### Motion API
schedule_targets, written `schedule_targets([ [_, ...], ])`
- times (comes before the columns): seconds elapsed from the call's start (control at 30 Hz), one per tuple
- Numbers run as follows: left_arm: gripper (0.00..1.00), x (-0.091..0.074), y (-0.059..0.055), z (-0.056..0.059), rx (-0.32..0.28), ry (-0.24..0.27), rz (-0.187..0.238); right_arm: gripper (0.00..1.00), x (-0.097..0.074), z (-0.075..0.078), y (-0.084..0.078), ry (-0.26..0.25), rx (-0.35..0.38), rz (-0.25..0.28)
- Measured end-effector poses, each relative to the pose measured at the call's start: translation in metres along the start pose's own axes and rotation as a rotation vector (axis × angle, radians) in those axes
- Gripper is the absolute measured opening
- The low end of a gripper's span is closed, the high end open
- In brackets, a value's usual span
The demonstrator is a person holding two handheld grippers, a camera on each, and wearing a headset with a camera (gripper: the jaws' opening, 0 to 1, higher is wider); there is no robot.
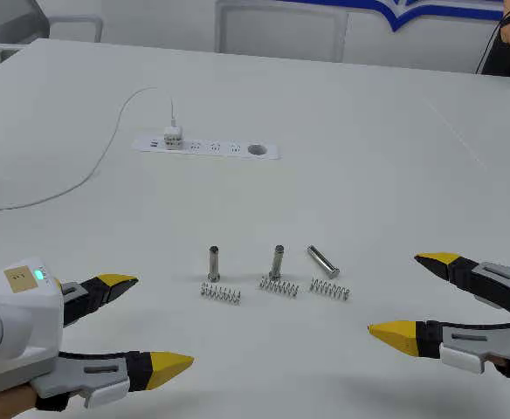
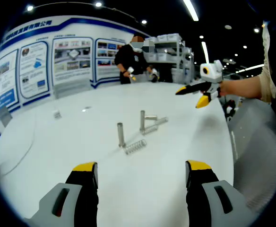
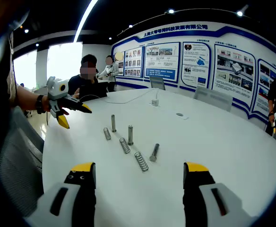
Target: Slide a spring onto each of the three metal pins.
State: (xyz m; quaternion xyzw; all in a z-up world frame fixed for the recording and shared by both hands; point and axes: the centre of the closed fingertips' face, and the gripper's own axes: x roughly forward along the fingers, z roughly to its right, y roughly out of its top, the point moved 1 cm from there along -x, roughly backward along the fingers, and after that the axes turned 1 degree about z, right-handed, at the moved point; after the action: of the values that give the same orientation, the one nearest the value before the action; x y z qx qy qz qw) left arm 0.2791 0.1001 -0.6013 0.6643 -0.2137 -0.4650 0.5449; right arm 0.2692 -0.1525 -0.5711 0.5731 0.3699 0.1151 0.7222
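Lying ahead of left tool (image 2: pixel 142 165): springs (image 2: pixel 135 146)

Head view above looking down, gripper views low, opposed, sharing pins (image 1: pixel 277 260)

Near: table (image 1: pixel 264 367) bare up to springs (image 1: pixel 279 285).
Mid: pins (image 1: pixel 277 260), 2 upright, 1 lying.
Far: power strip (image 1: pixel 207 147), cable (image 1: pixel 98 161) left.

White table (image 1: pixel 368 157) bears pins (image 1: pixel 277 260), springs (image 1: pixel 279 286), power strip (image 1: pixel 207 147), cable (image 1: pixel 106 144).
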Motion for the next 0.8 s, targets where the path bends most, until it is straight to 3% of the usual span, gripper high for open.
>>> schedule_targets([
  [0.57,0.76,0.003,-0.001,0.000,-0.009,0.000,0.003,0.74,0.000,0.005,0.000,-0.011,0.010,-0.007],
  [0.8,0.76,0.003,0.000,0.000,-0.011,0.002,0.008,0.70,0.001,0.012,0.009,-0.029,0.027,-0.005],
])
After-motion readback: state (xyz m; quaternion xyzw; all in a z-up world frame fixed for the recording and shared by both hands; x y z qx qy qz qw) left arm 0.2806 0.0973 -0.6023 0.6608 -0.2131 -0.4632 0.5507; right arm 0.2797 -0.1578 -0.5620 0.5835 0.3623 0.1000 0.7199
